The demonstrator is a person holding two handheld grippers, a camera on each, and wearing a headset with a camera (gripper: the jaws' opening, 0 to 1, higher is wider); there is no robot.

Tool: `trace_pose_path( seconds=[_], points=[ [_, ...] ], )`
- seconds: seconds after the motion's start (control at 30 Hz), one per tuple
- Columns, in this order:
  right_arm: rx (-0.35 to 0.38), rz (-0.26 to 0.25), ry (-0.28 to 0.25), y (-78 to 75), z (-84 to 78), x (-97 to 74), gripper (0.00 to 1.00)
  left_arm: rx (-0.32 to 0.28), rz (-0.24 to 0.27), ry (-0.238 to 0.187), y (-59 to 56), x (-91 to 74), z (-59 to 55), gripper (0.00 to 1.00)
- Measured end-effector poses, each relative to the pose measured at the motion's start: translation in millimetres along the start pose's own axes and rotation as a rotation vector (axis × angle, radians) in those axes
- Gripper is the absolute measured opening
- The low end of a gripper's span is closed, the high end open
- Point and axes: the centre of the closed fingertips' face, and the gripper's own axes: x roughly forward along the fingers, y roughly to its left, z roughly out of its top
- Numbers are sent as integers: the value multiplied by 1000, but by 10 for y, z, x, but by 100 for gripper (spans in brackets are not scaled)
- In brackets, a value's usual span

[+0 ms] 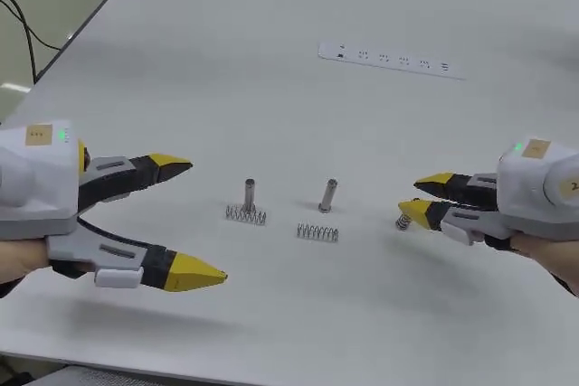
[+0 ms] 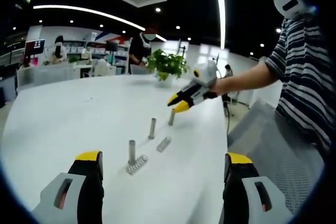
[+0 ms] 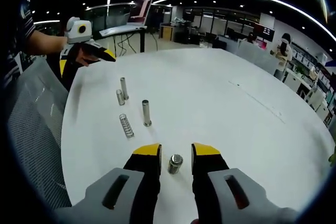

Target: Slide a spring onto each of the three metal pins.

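Head view. On the white table (image 1: pixel 271 88): left gripper (image 1: pixel 187 218) at the left, jaws wide apart, nothing between them. Right gripper (image 1: pixel 416 197) at the right, jaws a little apart, lower tip just beside the right pin (image 1: pixel 403 221). Between the grippers, left pin (image 1: pixel 250 193) and mid pin (image 1: pixel 330 194), both upright and bare. Left spring (image 1: pixel 245 215) flat just in front of the left pin; mid spring (image 1: pixel 317 232) flat in front of the mid pin. Power strip (image 1: pixel 391 60) well beyond.

Left gripper view. Left gripper (image 2: pixel 164 159) spread wide, gripping nothing. Ahead in a row: left pin (image 2: pixel 132 152) nearest, then mid pin (image 2: pixel 152 128), then right pin (image 2: pixel 171 117). Left spring (image 2: pixel 136 164) at the foot of the left pin, mid spring (image 2: pixel 164 144) near the mid pin. Right gripper (image 2: pixel 181 102) at the right pin, on an arm in a striped sleeve (image 2: pixel 299 61).

Right gripper view. Right gripper (image 3: pixel 176 153) partly apart, one jaw on each side of the right pin (image 3: pixel 176 158), a slim gap either side, not clamped. Right spring (image 3: pixel 174 168) coiled round that pin. Farther off, mid pin (image 3: pixel 146 113) with mid spring (image 3: pixel 126 125) lying beside it, then left pin (image 3: pixel 124 87) with left spring (image 3: pixel 120 97) close by. Left gripper (image 3: pixel 85 60) beyond, jaws apart.
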Motion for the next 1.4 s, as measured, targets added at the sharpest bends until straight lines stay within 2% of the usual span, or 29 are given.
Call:
trace_pose_path(
  seconds=[0.4,0.8,1.4],
  points=[
    [37,-9,-67,24,184,-129,23,8,2,-3,0,-1,43,93],
    [39,2,-84,73,202,-199,23,3,5,-4,4,0,49,93],
    [23,51,-84,291,196,-241,23,-3,3,6,-8,16,1,92]
  ],
)
